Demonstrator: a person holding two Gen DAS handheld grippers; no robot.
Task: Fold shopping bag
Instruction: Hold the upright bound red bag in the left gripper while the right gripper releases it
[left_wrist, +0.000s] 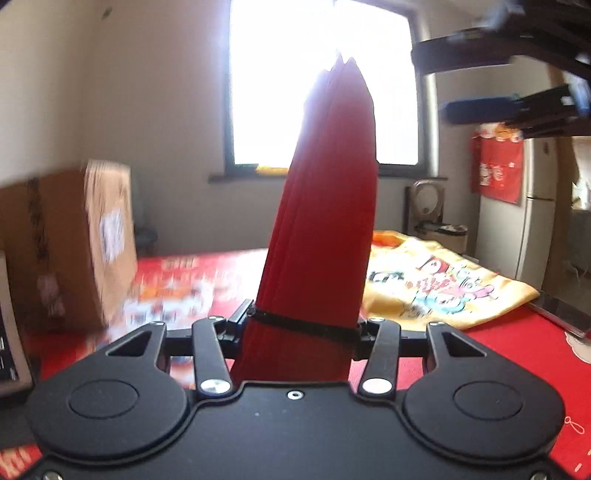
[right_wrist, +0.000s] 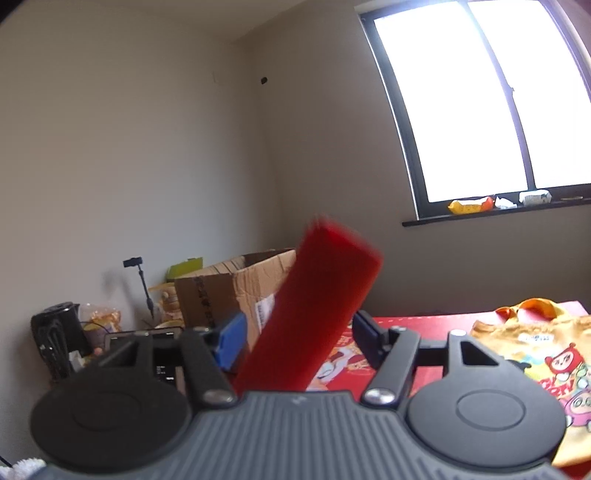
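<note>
A yellow shopping bag (left_wrist: 443, 284) with cartoon prints lies flat on the red table (left_wrist: 517, 350), ahead and to the right of my left gripper (left_wrist: 303, 325). That gripper is shut on a red pleated bundle (left_wrist: 325, 206), which stands upright with a black band round its base. In the right wrist view the yellow bag (right_wrist: 535, 354) lies at the right. My right gripper (right_wrist: 299, 339) has a blurred, tilted red slab (right_wrist: 317, 295) between its blue pads (right_wrist: 232, 343), with narrow gaps on both sides. The right gripper (left_wrist: 517, 107) also shows blurred, high at the left wrist view's upper right.
A cardboard box (left_wrist: 74, 240) stands at the table's left; it is open-topped (right_wrist: 229, 288). A black kettle (right_wrist: 59, 332) and clutter sit left of it. A fridge (left_wrist: 535, 206) stands at the right, a bright window (left_wrist: 321, 74) behind.
</note>
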